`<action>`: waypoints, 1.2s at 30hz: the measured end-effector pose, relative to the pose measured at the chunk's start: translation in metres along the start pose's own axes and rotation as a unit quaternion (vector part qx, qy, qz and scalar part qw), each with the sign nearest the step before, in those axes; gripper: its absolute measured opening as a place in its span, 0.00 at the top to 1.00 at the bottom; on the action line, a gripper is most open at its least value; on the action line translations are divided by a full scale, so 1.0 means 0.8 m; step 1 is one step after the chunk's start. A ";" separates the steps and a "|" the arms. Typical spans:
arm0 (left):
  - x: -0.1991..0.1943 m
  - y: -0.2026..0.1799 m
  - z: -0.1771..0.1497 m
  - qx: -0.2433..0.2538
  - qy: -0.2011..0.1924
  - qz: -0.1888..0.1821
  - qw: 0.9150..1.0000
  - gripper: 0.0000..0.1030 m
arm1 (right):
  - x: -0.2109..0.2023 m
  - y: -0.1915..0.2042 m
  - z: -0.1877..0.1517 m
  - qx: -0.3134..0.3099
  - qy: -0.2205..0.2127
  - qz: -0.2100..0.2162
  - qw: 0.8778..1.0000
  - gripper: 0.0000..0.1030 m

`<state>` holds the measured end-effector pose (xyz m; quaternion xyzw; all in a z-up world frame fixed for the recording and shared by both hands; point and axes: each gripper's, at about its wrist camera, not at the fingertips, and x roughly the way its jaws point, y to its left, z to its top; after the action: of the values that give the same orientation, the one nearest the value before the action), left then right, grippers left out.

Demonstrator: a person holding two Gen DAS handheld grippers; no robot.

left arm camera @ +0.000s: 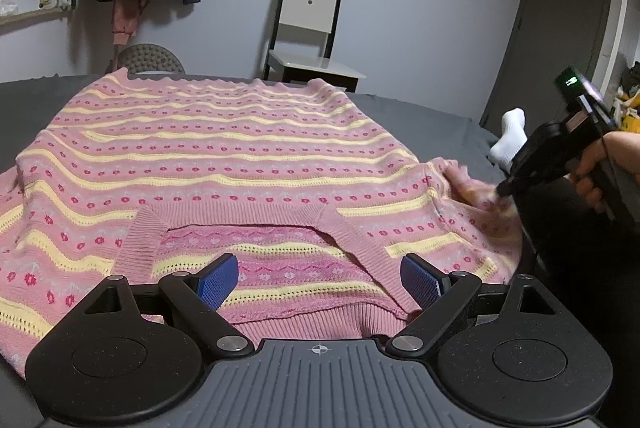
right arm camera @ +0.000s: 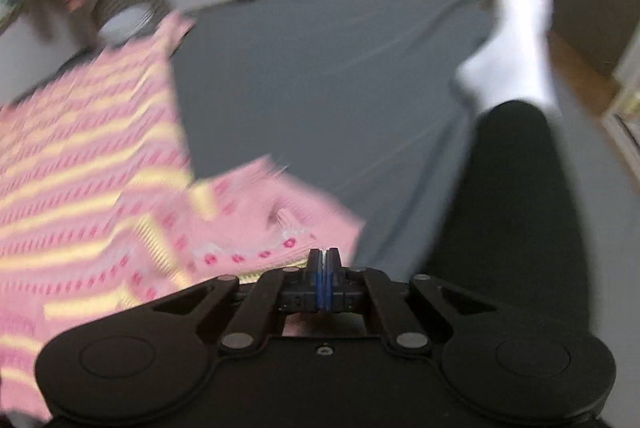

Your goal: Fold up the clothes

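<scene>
Grey bedsheet [left arm camera: 420,116] carries a pink striped sweater [left arm camera: 224,156], spread flat mid-bed. My left gripper [left arm camera: 320,280] hovers with jaws apart over its neckline. My right gripper [right arm camera: 323,260] is clamped on the sleeve [right arm camera: 280,212]. Soft, floppy knit; best pinched at edges.

Our left tool [left arm camera: 318,282] hovers agape over the sweater's [left arm camera: 224,156] collar [left arm camera: 256,224]. The sweater lies flat on the bed [left arm camera: 432,124]. Our right tool [left arm camera: 506,188] touches its sleeve [left arm camera: 472,188].
</scene>
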<state>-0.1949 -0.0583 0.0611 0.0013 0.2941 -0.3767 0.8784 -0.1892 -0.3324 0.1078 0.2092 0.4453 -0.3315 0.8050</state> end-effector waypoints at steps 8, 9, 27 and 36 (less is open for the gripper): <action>-0.004 -0.003 0.000 0.003 -0.003 -0.001 1.000 0.14 | -0.006 -0.009 0.005 0.030 0.022 -0.044 0.998 0.75; -0.005 -0.002 0.000 0.003 -0.003 0.000 1.000 0.14 | -0.005 -0.008 0.004 0.036 0.022 -0.033 0.999 0.65; -0.005 -0.023 0.001 0.050 -0.009 -0.026 0.998 0.14 | 0.016 0.022 0.023 -0.153 0.088 -0.054 0.983 0.70; -0.008 -0.040 -0.004 0.090 0.002 -0.040 0.995 0.14 | 0.039 0.045 0.037 -0.303 0.099 0.027 0.948 0.64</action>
<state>-0.2217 -0.0764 0.0686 0.0695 0.2604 -0.4364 0.8584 -0.1342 -0.3368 0.0976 -0.0007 0.5965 -0.1373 0.7908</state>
